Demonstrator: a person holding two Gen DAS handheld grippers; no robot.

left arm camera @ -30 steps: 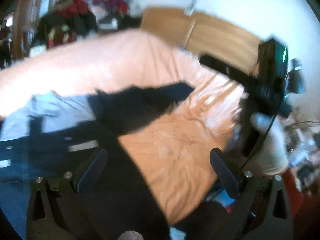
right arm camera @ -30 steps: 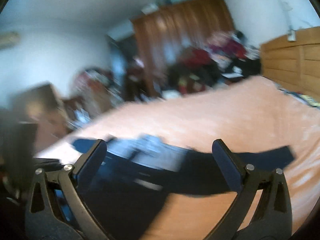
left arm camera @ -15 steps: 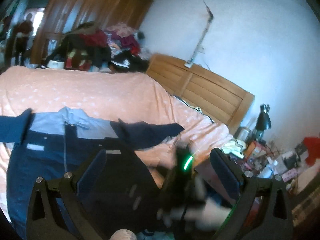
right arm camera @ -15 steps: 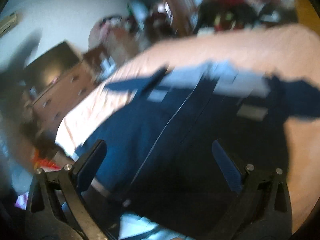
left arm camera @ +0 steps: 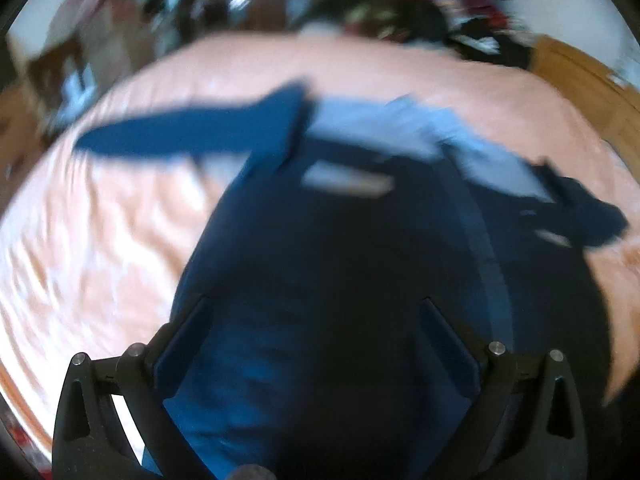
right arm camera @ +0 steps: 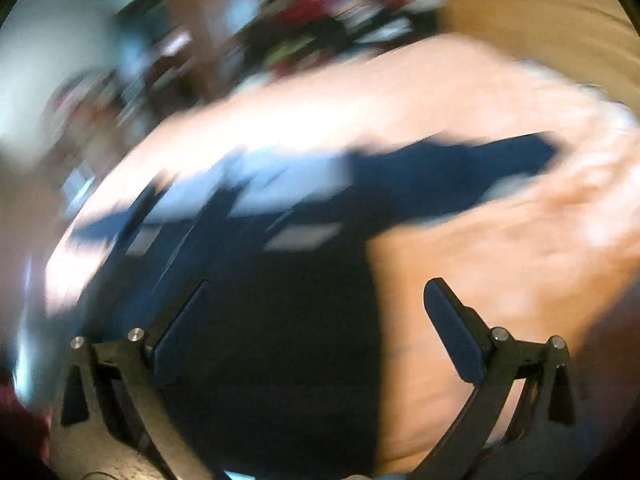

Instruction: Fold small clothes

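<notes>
Although both views are badly blurred, we can make out a dark blue jacket (left arm camera: 360, 248) with a pale blue yoke lying spread flat on the peach bedspread (left arm camera: 100, 240), its sleeves out to either side. We find the left gripper (left arm camera: 316, 332) above the jacket's lower body with its jaws wide apart and nothing between them. We find the right gripper (right arm camera: 316, 316) equally wide, gripping nothing, over the jacket's hem edge where dark cloth meets bedspread. We cannot tell whether either fingertip touches the fabric. We note a wooden headboard (right arm camera: 560, 32) beyond the bed and a heap of clothes (left arm camera: 420, 4) at the far side.
</notes>
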